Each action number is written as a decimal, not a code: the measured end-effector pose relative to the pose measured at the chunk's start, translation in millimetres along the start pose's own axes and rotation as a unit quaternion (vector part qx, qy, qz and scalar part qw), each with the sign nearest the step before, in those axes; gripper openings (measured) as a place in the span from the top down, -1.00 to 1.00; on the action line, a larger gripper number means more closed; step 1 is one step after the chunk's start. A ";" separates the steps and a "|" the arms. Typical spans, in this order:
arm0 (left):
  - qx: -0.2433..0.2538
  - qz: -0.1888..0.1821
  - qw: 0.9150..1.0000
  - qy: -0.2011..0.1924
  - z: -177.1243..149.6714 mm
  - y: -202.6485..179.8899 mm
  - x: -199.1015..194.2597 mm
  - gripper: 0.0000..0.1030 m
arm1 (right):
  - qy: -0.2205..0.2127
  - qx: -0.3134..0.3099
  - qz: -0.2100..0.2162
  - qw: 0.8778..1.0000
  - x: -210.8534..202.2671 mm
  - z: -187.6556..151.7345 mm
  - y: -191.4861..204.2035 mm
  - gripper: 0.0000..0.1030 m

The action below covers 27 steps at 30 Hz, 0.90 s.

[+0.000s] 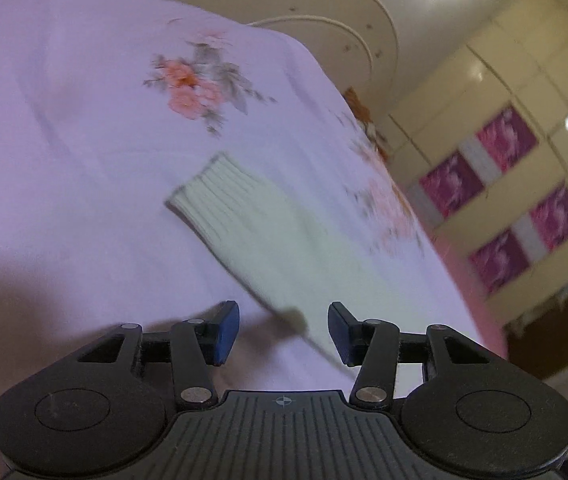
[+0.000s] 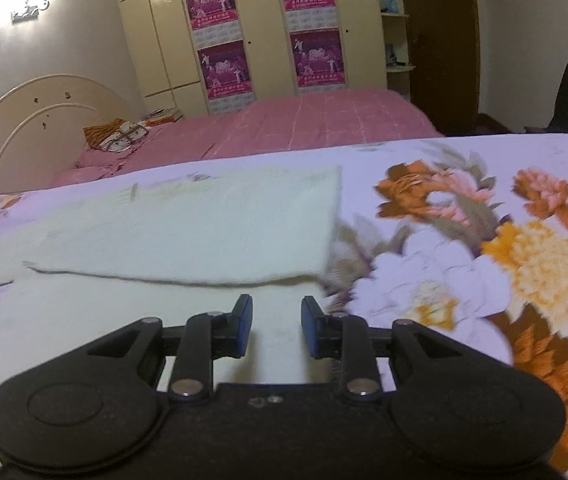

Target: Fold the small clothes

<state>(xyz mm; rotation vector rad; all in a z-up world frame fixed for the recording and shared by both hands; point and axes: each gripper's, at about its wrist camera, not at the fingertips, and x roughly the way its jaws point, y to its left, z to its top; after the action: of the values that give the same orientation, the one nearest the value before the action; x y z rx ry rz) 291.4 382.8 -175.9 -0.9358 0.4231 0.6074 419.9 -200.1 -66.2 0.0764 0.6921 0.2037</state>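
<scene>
A cream knit garment lies on the floral bedsheet (image 1: 84,120). In the left wrist view its sleeve (image 1: 252,224) runs diagonally, ribbed cuff (image 1: 208,192) farthest away. My left gripper (image 1: 284,332) hovers at the sleeve's near end with its jaws apart; the sleeve's edge lies under the gap and the pads do not press it. In the right wrist view the garment's body (image 2: 204,232) shows a folded layer on top. My right gripper (image 2: 276,326) stands just above the cloth, jaws a little apart, nothing pinched between them.
The sheet's large flower print (image 2: 483,240) fills the right of the right wrist view. Behind it lie a pink bed (image 2: 303,120) with a cream headboard (image 2: 24,128) and a wardrobe (image 2: 244,20) with purple posters. The sheet's edge (image 1: 423,240) drops off at the right.
</scene>
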 end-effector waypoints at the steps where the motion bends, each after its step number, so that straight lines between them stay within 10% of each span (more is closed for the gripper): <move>1: -0.008 -0.003 1.000 -0.002 -5.2 3.7 -0.9 0.03 | 0.001 0.000 0.004 1.000 0.6 0.3 5.6 0.46; 8: -0.001 0.015 1.000 -0.013 22.1 -4.4 30.3 0.09 | -0.003 -0.006 0.021 1.000 2.1 6.1 28.2 0.47; 11: 0.043 0.061 0.997 -0.006 31.8 -22.9 44.8 0.94 | 0.001 -0.007 0.019 1.000 6.0 5.9 27.3 0.47; 19: 0.172 0.020 0.985 -0.009 25.6 -120.9 60.2 0.94 | 0.005 0.012 0.006 1.000 8.2 0.2 9.4 0.46; 27: 0.349 -0.107 0.930 0.025 -86.2 -259.0 47.6 0.94 | 0.000 0.035 -0.010 0.999 1.3 -4.6 -12.2 0.46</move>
<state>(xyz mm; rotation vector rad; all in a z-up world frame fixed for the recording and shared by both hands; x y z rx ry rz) 488.8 208.3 -90.3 -0.3039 0.5255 0.1972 419.9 -211.8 -72.2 0.1354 0.7007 0.1608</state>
